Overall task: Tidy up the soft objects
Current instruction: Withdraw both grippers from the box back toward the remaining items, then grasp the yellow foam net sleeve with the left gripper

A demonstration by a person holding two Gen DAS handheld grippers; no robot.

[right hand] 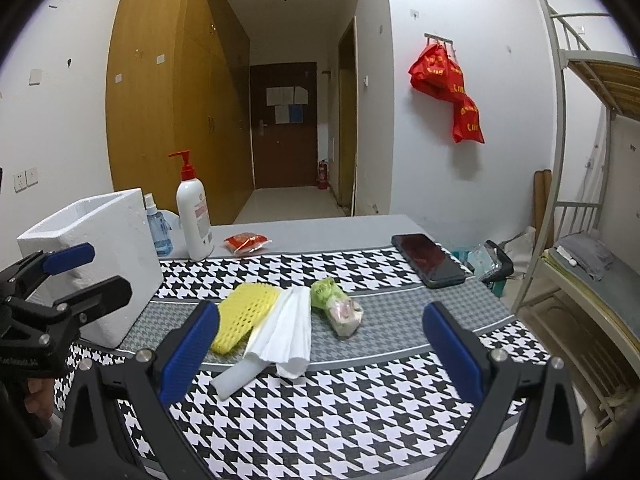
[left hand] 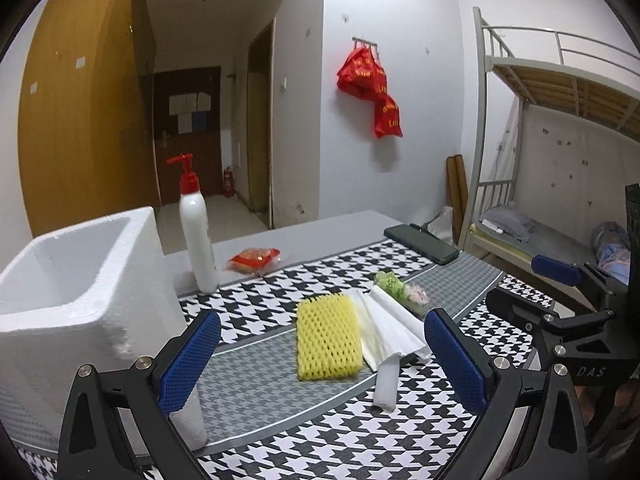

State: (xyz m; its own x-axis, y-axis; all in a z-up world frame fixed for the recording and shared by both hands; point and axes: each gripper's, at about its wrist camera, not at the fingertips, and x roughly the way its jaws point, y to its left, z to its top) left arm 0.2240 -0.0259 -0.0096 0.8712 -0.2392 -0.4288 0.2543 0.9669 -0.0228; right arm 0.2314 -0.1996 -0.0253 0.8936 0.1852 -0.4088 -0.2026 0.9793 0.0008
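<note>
Grippers both spread wide, holding nothing. Yellow foam net sleeve (left hand: 328, 340) lies on the houndstooth cloth (left hand: 256, 304), dead ahead between left gripper (left hand: 320, 360) fingers, long axis running away from them. Right gripper (right hand: 320, 356) sits further right; styrofoam box (left hand: 68, 280) stands left.

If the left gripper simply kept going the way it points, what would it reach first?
Most likely the yellow foam net, lying centred between the open left gripper fingers, with the folded white paper touching its right edge. Depth is hard to judge; nothing nearer shows on the tablecloth.
</note>
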